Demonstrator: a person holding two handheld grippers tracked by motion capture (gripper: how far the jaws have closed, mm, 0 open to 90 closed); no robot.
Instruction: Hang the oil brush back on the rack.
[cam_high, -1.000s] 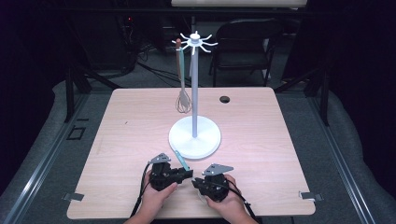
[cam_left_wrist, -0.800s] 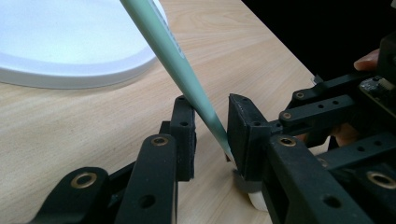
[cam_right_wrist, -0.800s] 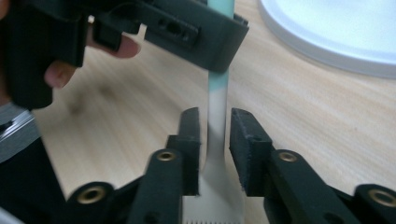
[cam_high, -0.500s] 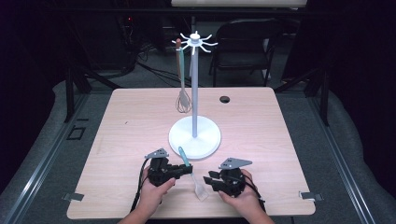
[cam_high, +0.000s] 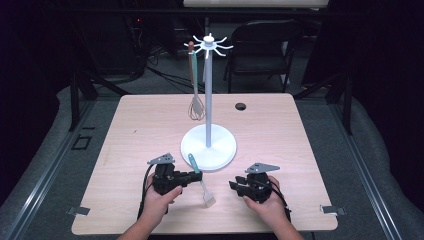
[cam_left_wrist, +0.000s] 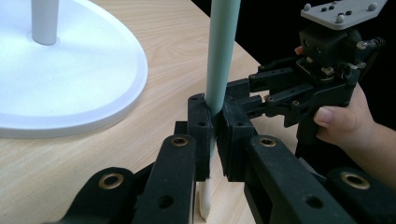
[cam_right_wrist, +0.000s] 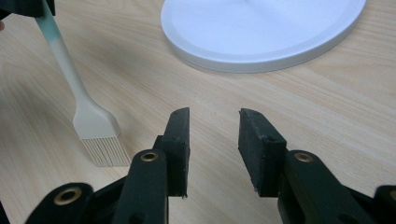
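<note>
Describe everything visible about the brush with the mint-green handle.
The brush is a slim pastry-type brush: a round mint-green handle that fades into a pale cream neck, widening to a flat head with fine light bristles. It looks like plastic or silicone. It slants, handle end up toward the white stand base, bristles low near the wooden table; whether they touch it cannot be told. The left tool is shut on the handle, a pad on either side. The right tool stands open beside the head, apart from it.
</note>
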